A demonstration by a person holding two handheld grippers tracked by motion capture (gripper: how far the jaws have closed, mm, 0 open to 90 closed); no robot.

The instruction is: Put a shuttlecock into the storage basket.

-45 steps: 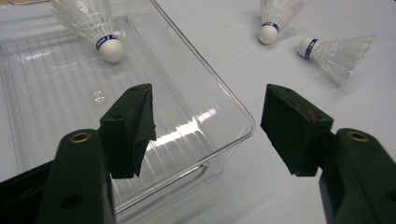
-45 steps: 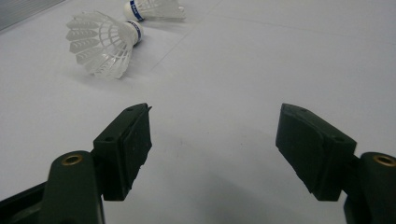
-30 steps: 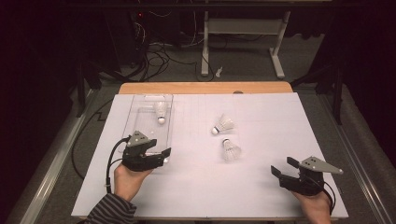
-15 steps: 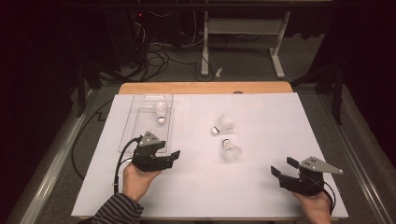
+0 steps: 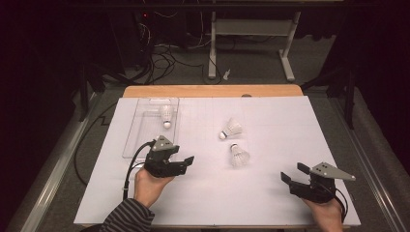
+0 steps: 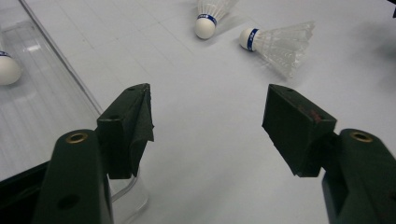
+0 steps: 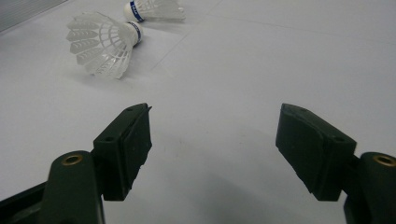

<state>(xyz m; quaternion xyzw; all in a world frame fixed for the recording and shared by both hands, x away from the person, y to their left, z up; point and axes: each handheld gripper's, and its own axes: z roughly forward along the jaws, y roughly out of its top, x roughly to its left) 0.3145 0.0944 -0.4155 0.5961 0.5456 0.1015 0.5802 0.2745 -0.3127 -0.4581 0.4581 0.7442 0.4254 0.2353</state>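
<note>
Three white shuttlecocks are in view. One lies inside a clear plastic tray at the back left. A second lies on the white sheet mid-table, and a third lies just in front of it. My left gripper is open and empty beside the tray's near right corner, left of the third shuttlecock. In the left gripper view the jaws point at both loose shuttlecocks. My right gripper stands open and empty at the front right, with the shuttlecocks ahead on its left.
A white sheet covers the wooden table, whose bare edge shows at the back. Beyond it are cables on the floor and a white desk frame. The tray wall runs along my left jaw.
My left gripper has moved right, away from the tray's near end toward the loose shuttlecocks, still open. The right gripper and the shuttlecocks have not moved.
</note>
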